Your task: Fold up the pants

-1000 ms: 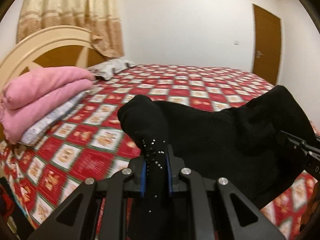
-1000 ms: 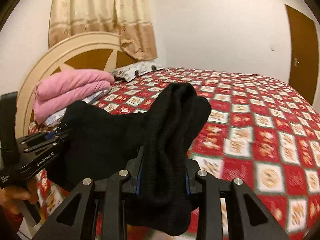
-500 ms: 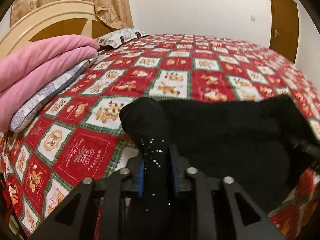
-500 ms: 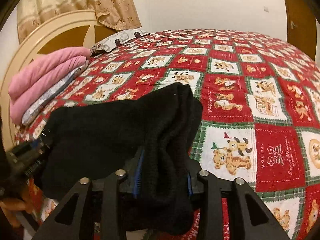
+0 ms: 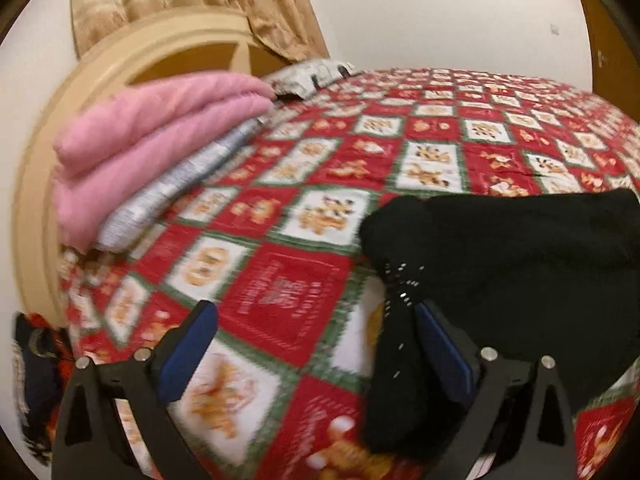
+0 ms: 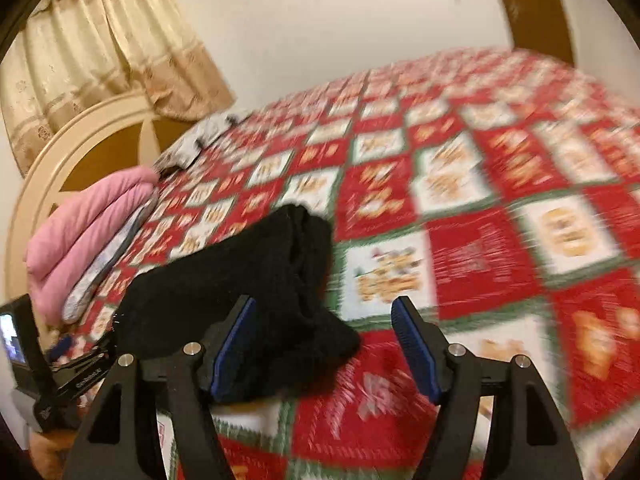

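We see the black knitted pants (image 5: 520, 248) as a thick, matt, fuzzy cloth, with a scatter of small shiny studs (image 5: 402, 280) near one edge. The red, white and green patchwork bed cover (image 5: 288, 296) looks like a printed cotton cloth, flat and matt. The folded pink blanket (image 5: 152, 140) looks soft and fleecy, and the grey patterned fabric (image 5: 172, 188) under it smoother. The left claw (image 5: 316, 350) and right claw (image 6: 323, 344) are matt black plastic, with ribbed blue pads (image 6: 412, 348) that look rubbery and round bright-metal screw heads (image 6: 192, 347). The arched cream and brown headboard (image 5: 120, 64) looks like painted, semi-gloss wood. The beige curtain (image 6: 80, 60) is a patterned cloth with a slight sheen.
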Action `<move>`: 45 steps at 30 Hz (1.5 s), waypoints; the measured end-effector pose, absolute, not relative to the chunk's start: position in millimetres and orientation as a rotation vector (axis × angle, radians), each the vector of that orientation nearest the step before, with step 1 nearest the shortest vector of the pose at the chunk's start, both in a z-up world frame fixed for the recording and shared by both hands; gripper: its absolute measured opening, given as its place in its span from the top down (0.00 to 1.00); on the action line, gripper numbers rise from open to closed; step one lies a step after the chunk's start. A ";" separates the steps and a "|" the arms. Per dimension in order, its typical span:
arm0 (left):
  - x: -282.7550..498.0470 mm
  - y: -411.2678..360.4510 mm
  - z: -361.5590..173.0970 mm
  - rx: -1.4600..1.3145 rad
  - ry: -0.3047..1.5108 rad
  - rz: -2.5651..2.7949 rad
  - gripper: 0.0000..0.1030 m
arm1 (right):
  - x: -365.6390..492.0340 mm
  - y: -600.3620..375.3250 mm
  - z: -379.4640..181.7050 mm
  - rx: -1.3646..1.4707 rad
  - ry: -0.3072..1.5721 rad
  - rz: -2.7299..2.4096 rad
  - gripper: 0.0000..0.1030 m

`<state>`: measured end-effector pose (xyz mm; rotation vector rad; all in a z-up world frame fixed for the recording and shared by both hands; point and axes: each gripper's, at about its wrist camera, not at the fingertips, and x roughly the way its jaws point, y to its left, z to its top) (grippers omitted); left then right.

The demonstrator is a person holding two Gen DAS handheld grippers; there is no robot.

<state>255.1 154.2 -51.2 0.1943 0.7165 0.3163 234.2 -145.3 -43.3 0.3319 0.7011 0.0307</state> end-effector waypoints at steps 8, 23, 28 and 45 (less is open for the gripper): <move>207.9 147.6 -39.7 0.169 0.711 0.305 0.02 | 157.9 -113.0 -18.6 0.206 0.619 0.011 0.30; 109.4 116.0 -17.7 0.089 0.628 0.120 0.02 | 81.8 -80.7 -4.1 0.215 0.650 0.150 0.30; 86.0 108.1 -7.3 0.105 0.592 0.085 0.01 | 57.7 -79.0 20.1 0.217 0.569 0.151 0.30; 41.6 111.3 22.9 0.095 0.470 0.127 0.00 | 0.8 -78.0 60.9 0.179 0.363 0.099 0.21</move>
